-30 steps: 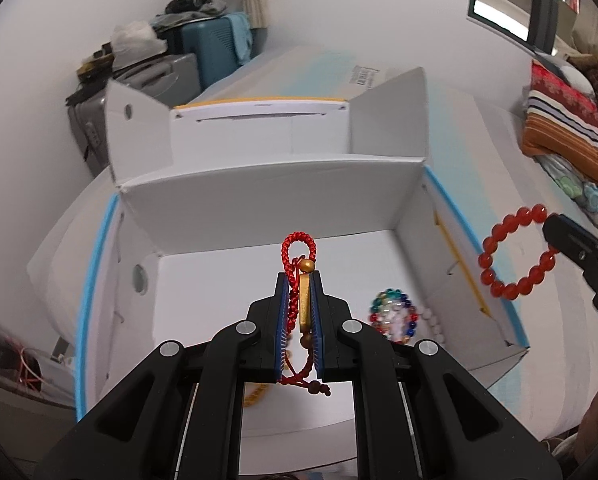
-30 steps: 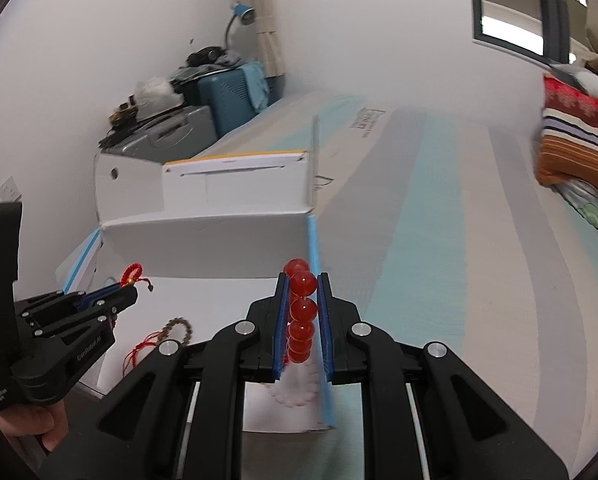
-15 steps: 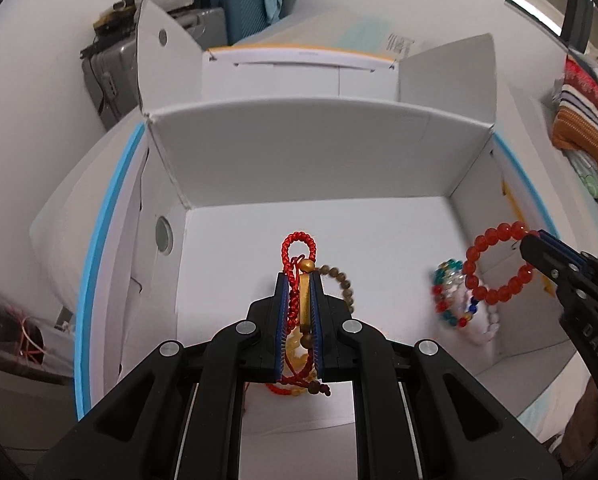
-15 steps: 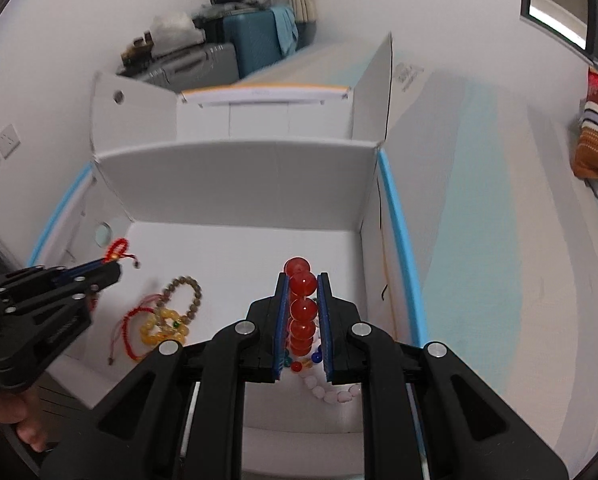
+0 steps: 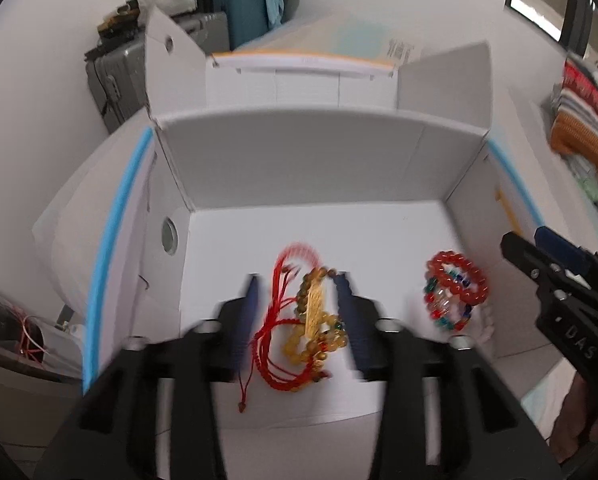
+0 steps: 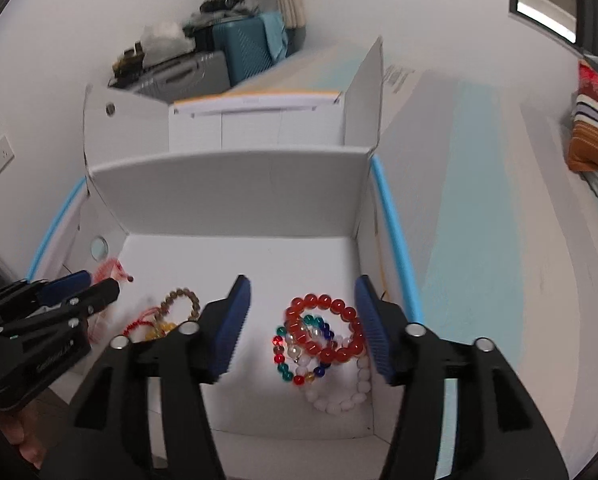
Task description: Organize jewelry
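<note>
Left wrist view: heavy motion blur over the left gripper [image 5: 299,286]; finger outlines smeared, pad edges hard to trace. Jaws have just been opening and stand apart, nothing clamped. Between them, low centre of the frame, lies a tangle on the floor of the white box [image 5: 299,176]: red cord bracelet [image 5: 287,320], brown wooden bead bracelet [image 5: 315,280] and amber bead bracelet [image 5: 319,340]. The strands overlap, so I cannot separate where one ends and another begins; a gold piece within the tangle is too blurred to identify. The pads do not press on any of it.

Right wrist view: sharper. Right gripper [image 6: 303,312] jaws have just been opening; blue pads [image 6: 235,320] spread wide, released. Red bead bracelet [image 6: 325,330] lies on the box floor between the pads, lower centre, resting on top of a multicolour bead bracelet [image 6: 299,356] and a white bead bracelet [image 6: 339,396]. The white one is partly hidden behind the right-hand finger. Whether the red beads touch that finger's pad I cannot tell.

The two piles sit apart in the box, cord tangle to the left of frame, bead stack to the right near the box's right wall. In the right wrist view the left gripper enters from the lower left edge, cut off by the frame, a hand [image 6: 27,440] partly visible beneath it. Suitcases [image 6: 235,52] stand against the wall at upper left, cluttered on top, details unreadable.
</note>
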The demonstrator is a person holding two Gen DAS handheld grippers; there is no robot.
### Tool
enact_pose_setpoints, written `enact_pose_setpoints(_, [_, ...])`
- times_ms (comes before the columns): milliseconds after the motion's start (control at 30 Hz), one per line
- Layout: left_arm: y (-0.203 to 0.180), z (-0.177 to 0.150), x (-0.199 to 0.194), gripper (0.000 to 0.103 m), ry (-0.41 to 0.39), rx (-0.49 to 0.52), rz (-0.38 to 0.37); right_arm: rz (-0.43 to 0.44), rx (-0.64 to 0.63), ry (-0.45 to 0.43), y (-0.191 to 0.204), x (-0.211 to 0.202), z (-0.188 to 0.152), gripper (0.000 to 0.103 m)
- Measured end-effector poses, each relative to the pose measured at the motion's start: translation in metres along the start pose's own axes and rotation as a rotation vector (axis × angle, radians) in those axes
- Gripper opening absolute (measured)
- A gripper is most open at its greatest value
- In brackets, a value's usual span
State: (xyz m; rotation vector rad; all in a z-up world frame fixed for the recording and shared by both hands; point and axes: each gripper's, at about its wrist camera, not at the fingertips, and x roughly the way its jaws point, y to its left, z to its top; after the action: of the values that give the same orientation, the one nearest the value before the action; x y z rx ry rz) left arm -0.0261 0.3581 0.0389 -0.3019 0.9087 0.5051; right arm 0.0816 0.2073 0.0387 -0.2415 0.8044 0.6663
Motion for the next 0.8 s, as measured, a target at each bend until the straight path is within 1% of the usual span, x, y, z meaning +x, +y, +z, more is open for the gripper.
enact_pose_setpoints(33, [0.001, 0.000, -0.006, 0.065, -0.017, -0.007, -0.001, 0.002, 0.005, -0.010, -0.001, -0.007, 0.002, 0.067])
enact_pose_setpoints(100, [0.001, -0.001, -0.023, 0.077, -0.054, -0.022, -0.006, 0.008, 0.024, -0.031, -0.003, -0.021, 0.003, 0.074])
enact_pose_setpoints(200, [0.003, -0.005, -0.042, 0.088, -0.092, -0.037, -0.015, 0.006, 0.035, -0.043, -0.004, -0.039, 0.005, 0.085])
enact_pose_setpoints(233, [0.003, -0.008, -0.050, 0.089, -0.109, -0.038, -0.009, 0.007, 0.037, -0.042, -0.004, -0.043, 0.005, 0.089])
enact_pose_setpoints(267, [0.004, -0.010, -0.058, 0.092, -0.125, -0.040, -0.001, 0.007, 0.040, -0.040, -0.004, -0.048, 0.004, 0.091])
enact_pose_setpoints(333, [0.004, -0.015, -0.071, 0.094, -0.151, -0.040, 0.006, 0.006, 0.043, -0.034, -0.004, -0.058, 0.002, 0.092])
enact_pose_setpoints(500, [0.008, -0.027, -0.090, 0.097, -0.172, -0.045, 0.006, -0.003, 0.013, -0.017, 0.006, -0.076, -0.007, 0.092])
enact_pose_setpoints(733, [0.014, -0.048, -0.100, 0.097, -0.148, -0.043, 0.010, -0.025, -0.016, -0.016, 0.016, -0.097, -0.033, 0.092])
enact_pose_setpoints(800, [0.014, -0.054, -0.103, 0.097, -0.147, -0.041, 0.008, -0.012, -0.014, -0.014, 0.017, -0.103, -0.039, 0.092])
